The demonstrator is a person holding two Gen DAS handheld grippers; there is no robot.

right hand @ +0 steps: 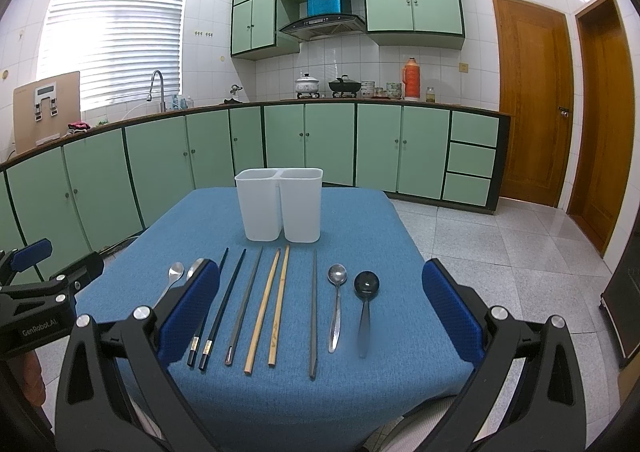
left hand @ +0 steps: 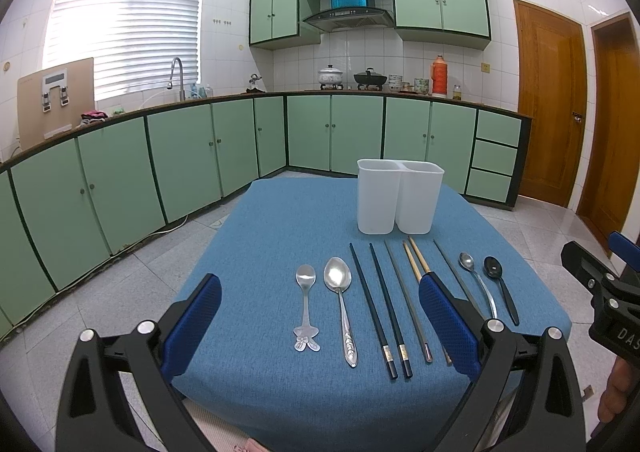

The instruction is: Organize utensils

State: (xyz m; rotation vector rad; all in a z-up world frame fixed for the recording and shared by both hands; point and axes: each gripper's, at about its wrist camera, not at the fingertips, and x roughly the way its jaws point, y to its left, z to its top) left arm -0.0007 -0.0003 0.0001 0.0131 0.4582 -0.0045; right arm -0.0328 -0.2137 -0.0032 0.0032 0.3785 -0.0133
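Blue-clothed worktop (right hand: 360,220), utensils lined up before the white holder (right hand: 280,204); left gripper (left hand: 320,316) and right gripper (right hand: 320,312) both hover wide open, empty.

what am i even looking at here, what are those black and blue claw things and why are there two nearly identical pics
There is no robot here. A person holds a two-finger gripper in each hand, and each gripper carries a wide-angle camera that looks forward along its fingers. One picture comes from the left gripper, the other from the right gripper. The black arms with blue pads at the bottom of each picture are that gripper's own fingers. Both stand wide open and hold nothing.

In front of them is a blue cloth-covered table in a kitchen. A white two-compartment holder stands at the far side, and it looks empty. Nearer lie utensils in a row: two metal spoons on the left, then black chopsticks, grey ones, wooden chopsticks, a small metal spoon and a black spoon.
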